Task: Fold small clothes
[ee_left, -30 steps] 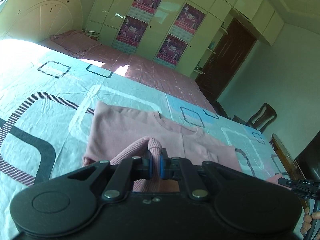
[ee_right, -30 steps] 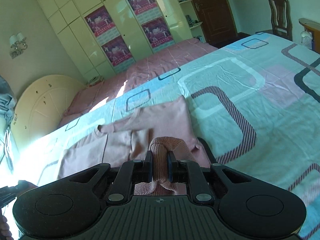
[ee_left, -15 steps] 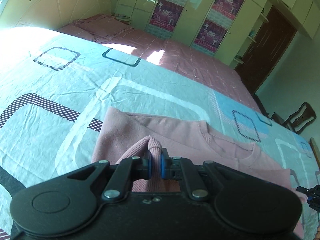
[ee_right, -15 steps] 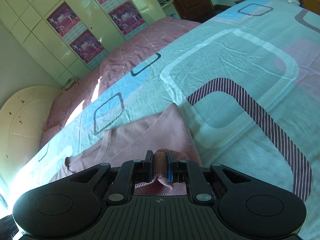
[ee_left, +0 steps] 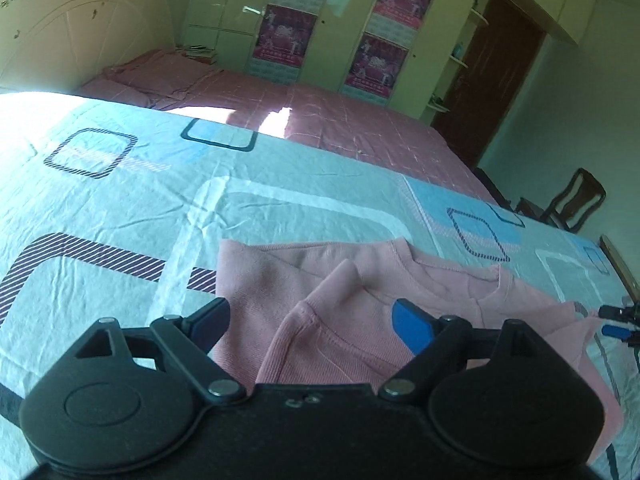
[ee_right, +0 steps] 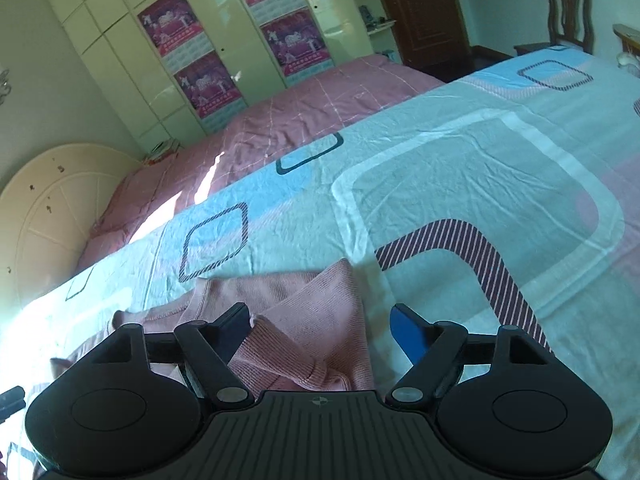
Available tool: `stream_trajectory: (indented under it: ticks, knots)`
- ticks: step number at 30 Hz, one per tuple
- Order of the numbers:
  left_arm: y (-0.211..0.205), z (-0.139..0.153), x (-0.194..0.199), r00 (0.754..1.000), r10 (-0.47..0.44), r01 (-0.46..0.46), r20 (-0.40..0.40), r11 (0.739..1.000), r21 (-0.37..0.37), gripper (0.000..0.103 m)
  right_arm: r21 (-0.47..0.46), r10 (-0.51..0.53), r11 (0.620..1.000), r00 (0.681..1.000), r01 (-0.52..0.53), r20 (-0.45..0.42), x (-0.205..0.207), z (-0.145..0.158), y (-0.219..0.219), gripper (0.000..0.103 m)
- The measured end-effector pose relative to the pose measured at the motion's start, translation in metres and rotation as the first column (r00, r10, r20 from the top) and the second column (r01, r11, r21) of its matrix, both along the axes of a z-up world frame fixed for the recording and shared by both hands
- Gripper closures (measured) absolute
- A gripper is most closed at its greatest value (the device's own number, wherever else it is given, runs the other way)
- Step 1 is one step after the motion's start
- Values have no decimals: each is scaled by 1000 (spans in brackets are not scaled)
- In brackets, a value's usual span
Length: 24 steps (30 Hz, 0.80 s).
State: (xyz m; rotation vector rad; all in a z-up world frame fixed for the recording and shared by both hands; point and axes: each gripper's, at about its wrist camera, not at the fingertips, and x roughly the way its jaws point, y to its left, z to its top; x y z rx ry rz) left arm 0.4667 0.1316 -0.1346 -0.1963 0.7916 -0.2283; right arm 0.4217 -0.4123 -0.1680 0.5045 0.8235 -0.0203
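Claws are being spread at this moment, both at once, so that the pink fabric is let go onto the sweater rather than carried on. The left claw is seen with its jaws wide and opening; a folded cuff lies between them, touched by neither pad. The right claw is likewise opening, with the other cuff lying loose between its jaws, close to the dark finger but not pinched.

The sweater is spread flat on the patterned sheet of the bed, neckline away from the cameras. Each sleeve is laid inward over the sweater's body, apparently so that the garment is narrowed to a neat rectangle before a further fold is made. The sleeve step is judged nearly complete; the body fold is not yet done. Both claws are held tilted down just above the sweater's near edge.
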Motion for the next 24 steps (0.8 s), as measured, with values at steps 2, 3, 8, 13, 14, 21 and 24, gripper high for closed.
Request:
stream_trajectory:
  ticks: [2, 3, 8, 13, 14, 21, 24]
  knots:
    - [-16, -5, 11, 999, -42, 42, -3, 998, 49, 17, -9, 41, 999, 999, -41, -12, 6, -6, 7, 26]
    - [-21, -8, 15, 998, -57, 58, -5, 996, 62, 19, -12, 64, 998, 998, -64, -17, 10, -10, 11, 26]
    - [-41, -25, 39, 991, -131, 134, -32, 983, 127, 24, -83, 171, 981, 985, -174, -33, 24, -19, 28, 26]
    - [-44, -41, 51, 977, -196, 206, -77, 969, 140, 48, -107, 267, 956, 962, -272, -59, 34, -30, 33, 26]
    - [-43, -43, 51, 975, -203, 214, -86, 967, 135, 51, -108, 283, 951, 957, -289, -63, 34, -32, 35, 26]
    - [-38, -47, 53, 966, -239, 249, -103, 962, 109, 51, 28, 331, 942, 941, -333, 71, 33, -19, 22, 26]
    - [-37, -48, 55, 964, -243, 253, -112, 963, 93, 50, -62, 356, 932, 934, -357, -20, 42, -28, 32, 26]
